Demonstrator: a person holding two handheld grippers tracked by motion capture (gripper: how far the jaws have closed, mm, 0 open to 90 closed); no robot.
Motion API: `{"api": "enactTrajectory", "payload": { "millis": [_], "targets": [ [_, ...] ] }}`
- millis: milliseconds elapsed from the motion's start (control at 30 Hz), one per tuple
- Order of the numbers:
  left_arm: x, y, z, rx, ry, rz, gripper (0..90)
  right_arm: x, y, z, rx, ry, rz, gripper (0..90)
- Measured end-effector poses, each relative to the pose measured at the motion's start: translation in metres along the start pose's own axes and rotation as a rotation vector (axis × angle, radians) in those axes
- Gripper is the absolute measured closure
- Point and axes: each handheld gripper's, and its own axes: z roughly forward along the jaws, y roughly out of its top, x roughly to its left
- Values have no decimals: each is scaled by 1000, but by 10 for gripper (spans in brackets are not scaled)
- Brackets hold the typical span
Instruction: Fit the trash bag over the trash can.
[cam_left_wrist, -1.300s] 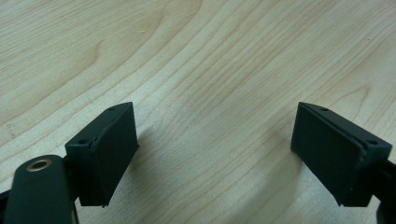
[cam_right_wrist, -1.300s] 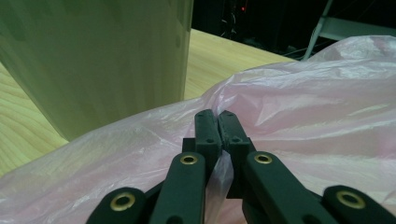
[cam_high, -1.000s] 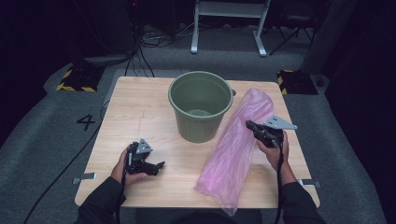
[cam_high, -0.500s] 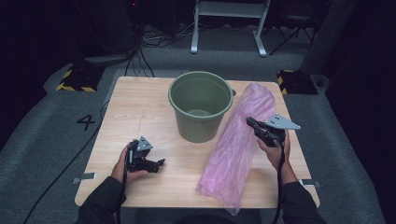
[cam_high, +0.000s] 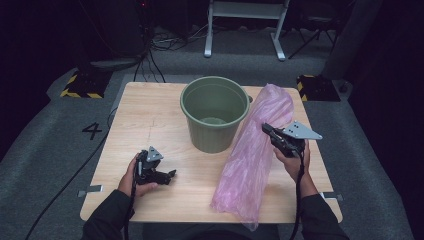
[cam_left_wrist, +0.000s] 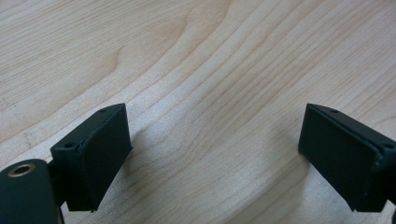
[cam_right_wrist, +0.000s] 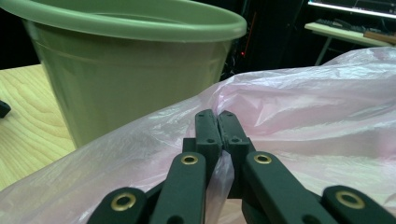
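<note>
So: pink bag (cam_high: 252, 160) pinched in closed right hand-held gripper (cam_high: 267, 131), lifted slightly off tabletop (cam_high: 150, 115) beside bucket (cam_high: 215, 120) | left hand-held gripper (cam_high: 170, 175) kept open, empty | bag-into-bucket lining judged started

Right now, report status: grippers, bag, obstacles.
Right gripper shut on bag, pinching the film. Left gripper open over bare table. Bucket upright beside bag. Nothing in the way.

Lab: floor cables (cam_high: 160, 42), hazard-taped weights (cam_high: 80, 86).
</note>
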Motion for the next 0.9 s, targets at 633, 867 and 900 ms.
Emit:
{"api": "enactTrajectory", "payload": {
  "millis": [633, 867, 900],
  "targets": [
    [-63, 50, -18, -100, -74, 118, 172, 17, 17, -14, -46, 1, -66, 891],
    [-115, 85, -20, -165, -230, 201, 181, 21, 27, -18, -67, -3, -94, 892],
    [-121, 88, -19, -169, -253, 209, 180, 22, 28, -19, -69, -5, -100, 892]
  ]
}}
